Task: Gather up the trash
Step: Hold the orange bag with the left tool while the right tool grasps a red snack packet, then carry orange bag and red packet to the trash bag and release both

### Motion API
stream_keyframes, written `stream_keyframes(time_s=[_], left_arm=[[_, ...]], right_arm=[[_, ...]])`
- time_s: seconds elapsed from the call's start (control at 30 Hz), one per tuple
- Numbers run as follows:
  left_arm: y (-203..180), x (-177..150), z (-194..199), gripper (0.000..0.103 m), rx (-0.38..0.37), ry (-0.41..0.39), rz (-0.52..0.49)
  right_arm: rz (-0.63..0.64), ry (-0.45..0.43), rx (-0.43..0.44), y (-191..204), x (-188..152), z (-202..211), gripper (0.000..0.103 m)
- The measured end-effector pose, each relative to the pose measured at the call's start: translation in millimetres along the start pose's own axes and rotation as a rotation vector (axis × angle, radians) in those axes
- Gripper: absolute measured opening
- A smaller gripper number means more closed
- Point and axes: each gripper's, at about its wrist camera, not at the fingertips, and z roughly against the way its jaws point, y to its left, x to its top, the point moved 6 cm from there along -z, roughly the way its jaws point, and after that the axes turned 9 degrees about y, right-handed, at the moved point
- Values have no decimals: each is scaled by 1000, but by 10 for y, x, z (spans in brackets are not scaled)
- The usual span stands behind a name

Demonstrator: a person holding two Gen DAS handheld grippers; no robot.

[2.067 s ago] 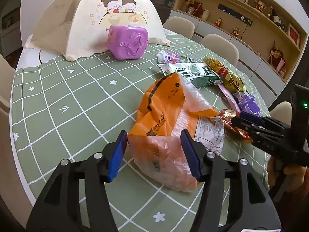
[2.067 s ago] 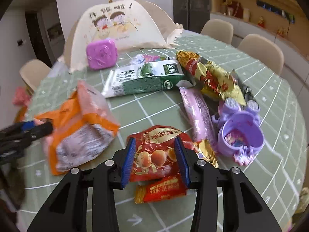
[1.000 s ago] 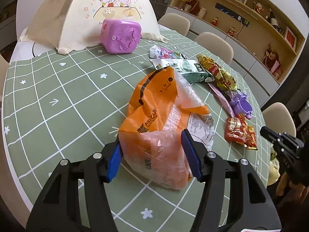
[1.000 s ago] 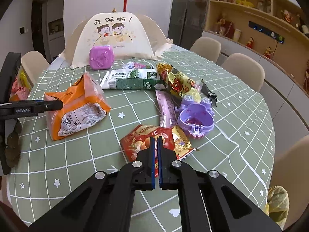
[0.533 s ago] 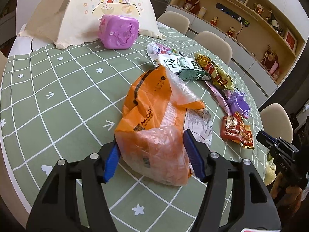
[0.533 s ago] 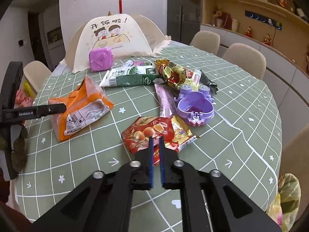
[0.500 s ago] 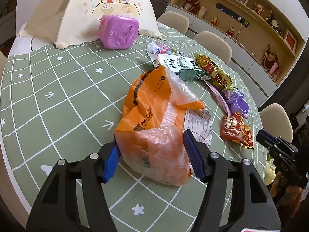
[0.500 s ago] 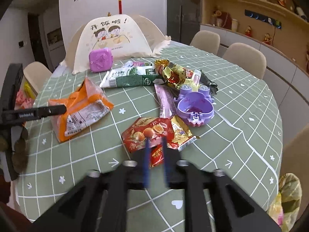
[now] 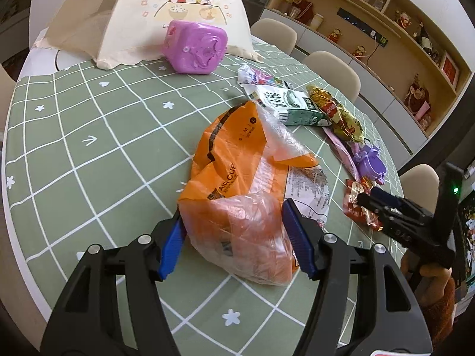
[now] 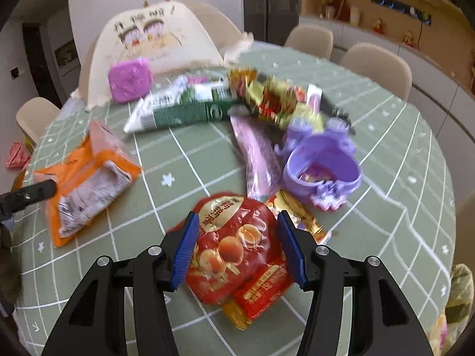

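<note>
since earlier: right gripper (image 10: 236, 247) was pinched closed a second ago and pulled back from the table; its jaws now stand wide, on either side of the red snack packet (image 10: 234, 249). left gripper (image 9: 233, 238) has barely shifted.
left gripper: jaws wide, blue pads flanking the near end of the orange plastic bag (image 9: 246, 184); whether the pads touch the bag cannot be told.
right gripper: holding nothing, the red packet lying flat on the table between its open pads.
orange plastic bag: crumpled on the green checked tablecloth (image 9: 89, 136), a printed white label on its right side.
other trash: a green and white carton (image 10: 181, 109), a gold and red wrapper (image 10: 267, 95) and a long pink wrapper (image 10: 258, 157) lie beyond the red packet, close together.
purple items: a lilac toy cup (image 10: 322, 169) just right of the pink wrapper; a pink-purple box (image 9: 194, 50) at the far side, against a cream mesh food cover (image 9: 142, 14).
right-wrist view: blurred.
</note>
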Motion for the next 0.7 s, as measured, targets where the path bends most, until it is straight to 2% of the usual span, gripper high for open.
stream_keyframes(time_s=[0.1,0.33,0.47,0.5,0.7], left_arm=[[41,3,3,60,-5,0,14],[33,-11,32,60,-25,-7,14],[37,-23,46,60,-28,-8,17],[36,-27,53,60,-29,-8,18],[3,-35,113,60,-28,-17,16]], right_arm=[[-9,18,23,2,-10,-40,61],[81,18,-21,115,-35,-39,59],[139,8,-16,216,-65,54,24],[151,-8,-24,235,-66,116,18],[117,-114,8,176,6,494,15]])
